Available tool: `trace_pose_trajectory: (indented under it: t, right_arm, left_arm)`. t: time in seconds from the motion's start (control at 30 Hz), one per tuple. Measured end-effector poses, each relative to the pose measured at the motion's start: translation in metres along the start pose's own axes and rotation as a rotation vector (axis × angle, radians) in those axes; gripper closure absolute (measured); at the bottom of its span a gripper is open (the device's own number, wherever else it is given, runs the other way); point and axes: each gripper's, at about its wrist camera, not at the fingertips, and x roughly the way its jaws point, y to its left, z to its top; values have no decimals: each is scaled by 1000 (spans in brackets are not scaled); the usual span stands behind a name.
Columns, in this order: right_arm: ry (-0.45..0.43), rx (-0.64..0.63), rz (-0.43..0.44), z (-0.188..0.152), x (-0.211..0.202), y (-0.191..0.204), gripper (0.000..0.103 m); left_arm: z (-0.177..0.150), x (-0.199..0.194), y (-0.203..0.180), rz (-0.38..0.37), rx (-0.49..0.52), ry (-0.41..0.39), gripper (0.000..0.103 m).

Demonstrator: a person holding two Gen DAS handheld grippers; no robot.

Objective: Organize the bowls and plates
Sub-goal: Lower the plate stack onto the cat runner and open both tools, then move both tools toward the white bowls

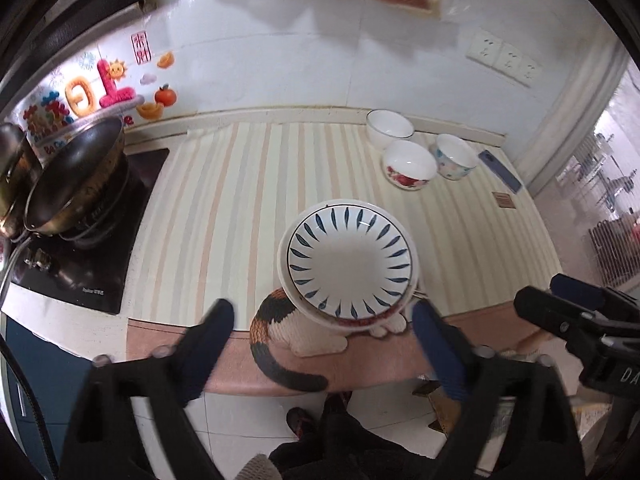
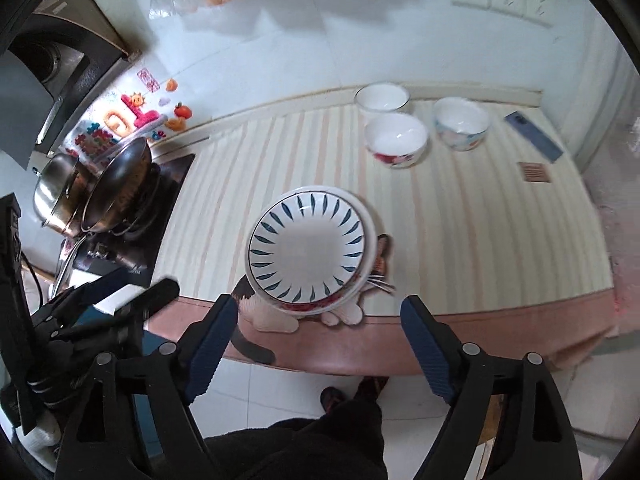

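Both hand-held grippers (image 1: 324,316) (image 2: 318,316) agape, empty

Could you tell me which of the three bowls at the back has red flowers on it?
The middle bowl, nearest the plates; the rear one is plain white.

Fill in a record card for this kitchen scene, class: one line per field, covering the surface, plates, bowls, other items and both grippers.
surface: striped counter mat
plates: blue-leaf plate stacked on a larger white plate, on a cat-shaped mat at the near edge
bowls: three apart at the back: plain white bowl, red-flower bowl, pastel-patterned bowl
other items: phone far right; wok on the stove at left
left gripper: open, empty, off the counter edge
right gripper: open, empty, off the counter edge
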Motion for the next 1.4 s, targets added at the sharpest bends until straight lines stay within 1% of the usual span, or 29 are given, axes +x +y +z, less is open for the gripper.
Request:
trace_pose_trajectory:
  t: [0.13, 0.23, 0.27, 0.43, 0.6, 0.77, 0.9, 1.0, 1.07, 1.2, 1.27, 1.33, 1.4]
  right_arm:
    - [-44, 2, -32, -21, -35, 9, 14]
    - [-65, -6, -39, -35, -59, 17, 13]
    - [-69, -10, -44, -39, -63, 18, 13]
    - [-99, -36, -50, -53, -88, 31, 12]
    - [-106, -35, -30, -55, -96, 32, 12]
    - [-99, -11, -15, -41, -87, 9, 11]
    - [-85, 32, 23, -15, -63, -27, 11]
    - [-82, 72, 53, 14, -39, -64, 11]
    - [-73, 101, 66, 37, -20, -90, 11]
    - [-8, 136, 102, 91, 27, -142, 11]
    - [18, 136, 113, 120, 55, -165, 11]
    - [51, 128, 90, 143, 84, -181, 11]
    - [91, 113, 76, 169, 120, -197, 11]
  left_arm:
    - [-9, -22, 0, 1, 7, -28, 11]
    - [-16, -40, 0, 21, 10, -57, 10]
    - [-18, -45, 0, 29, 13, -65, 10]
    - [-25, -64, 3, 18, 6, -88, 10]
    - [-23, -73, -1, 18, -5, -116, 10]
    - [-9, -67, -11, 24, -12, -135, 10]
    - [13, -44, -24, 32, -22, -146, 10]
    - [41, -16, -37, 64, -27, -148, 10]
    - [65, 12, -49, 86, -38, -126, 10]
    - [106, 64, -66, 90, -86, -83, 10]
    - [129, 101, -78, 146, -85, -54, 10]
    - [145, 131, -86, 162, -71, -26, 10]
    - [161, 165, -92, 156, -67, 3, 11]
